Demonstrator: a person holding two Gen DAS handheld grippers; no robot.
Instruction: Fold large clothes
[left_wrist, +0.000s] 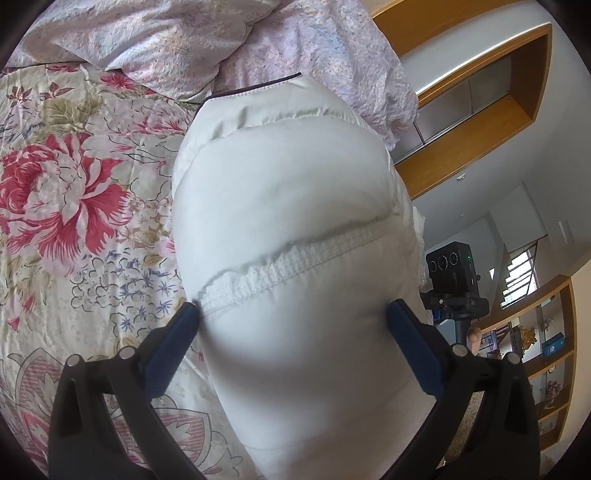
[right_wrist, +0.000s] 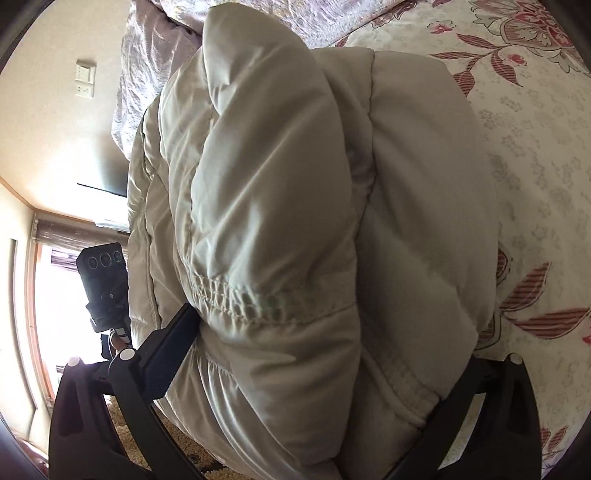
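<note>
My left hand-held gripper is clamped across a thick fold of the white padded jacket, and my right hand-held gripper squeezes another bulky fold, the jacket bunched above the floral bedspread.

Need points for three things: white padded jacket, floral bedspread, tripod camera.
white padded jacket (left_wrist: 288, 192): left wrist view, smooth panel above the gathered seam.
floral bedspread (left_wrist: 74, 192): left wrist view, on the big red flower.
tripod camera (left_wrist: 452, 267): left wrist view, black body beside the lenses.
</note>
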